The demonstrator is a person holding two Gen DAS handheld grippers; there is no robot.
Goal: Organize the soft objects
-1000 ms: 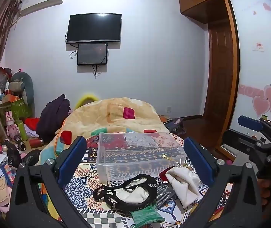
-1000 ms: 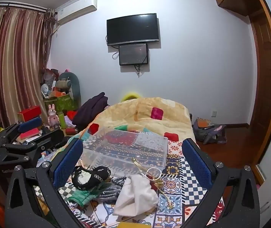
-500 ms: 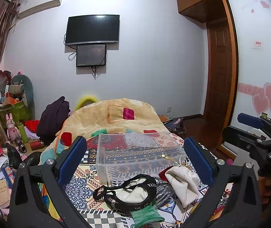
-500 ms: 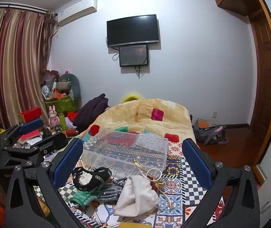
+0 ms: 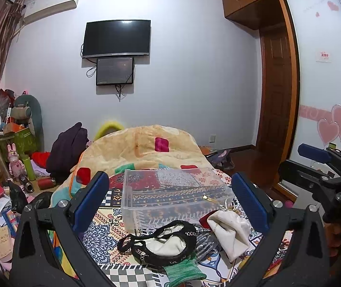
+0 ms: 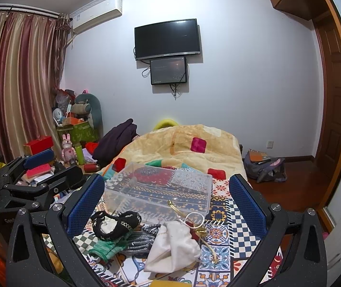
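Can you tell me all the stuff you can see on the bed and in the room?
clear plastic box: one, see-through, on the bed, nothing inside
white pouch: one, white, in front of the box
black-trimmed sock: one, black and white, left of the pouch
green sock: one, green, front of the pile
grey knit piece: one, grey, under the pile
blanket: one, tan with coloured patches, far end of the bed
television: one, black, on the wall
small screen: one, dark, under the television
left gripper: open, holding nothing
right gripper: open, holding nothing
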